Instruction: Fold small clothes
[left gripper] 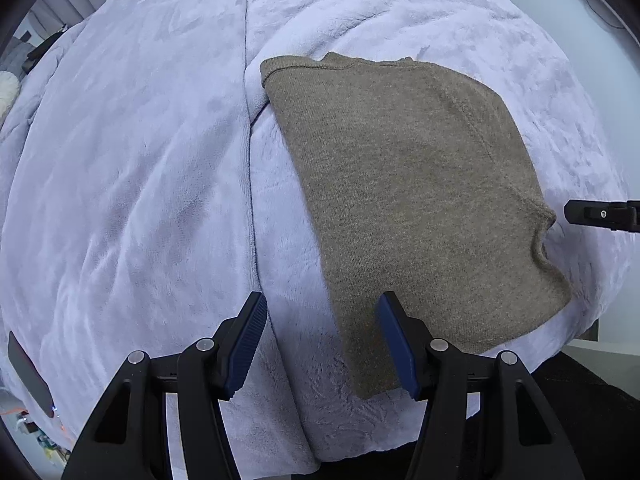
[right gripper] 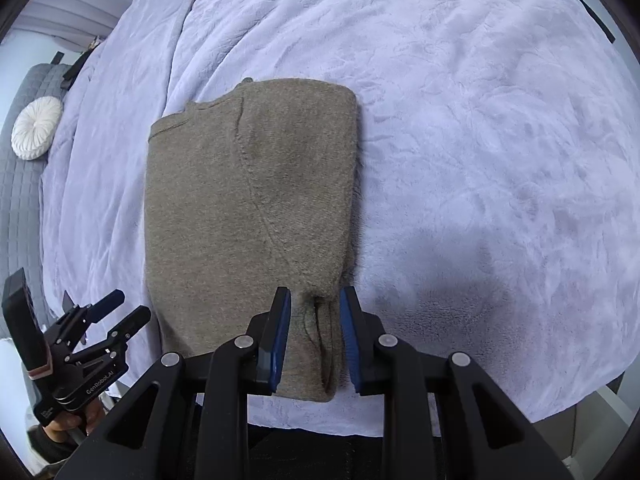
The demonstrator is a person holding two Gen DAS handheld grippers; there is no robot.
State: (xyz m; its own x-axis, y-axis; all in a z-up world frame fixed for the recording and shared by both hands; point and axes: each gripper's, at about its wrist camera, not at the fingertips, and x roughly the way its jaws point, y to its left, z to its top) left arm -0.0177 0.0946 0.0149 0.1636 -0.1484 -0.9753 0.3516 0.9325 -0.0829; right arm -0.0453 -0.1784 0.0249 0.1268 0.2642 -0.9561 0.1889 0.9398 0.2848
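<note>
Nearest the camera, the right gripper [right gripper: 315,340] hovers over the near edge of the folded brown knit sweater [right gripper: 252,216], jaws narrowly parted with a cuff-like bunch showing between them; the pads don't look like they're pinching it. The left gripper [left gripper: 322,344] sits wider open, nothing in it, straddling the sweater's near left corner. The sweater lies flat on the lavender fleece blanket [right gripper: 480,140]. Likely risk: a pad snagging that loose bunch and dragging the fold apart, or grabbing fleece along with knit.
</note>
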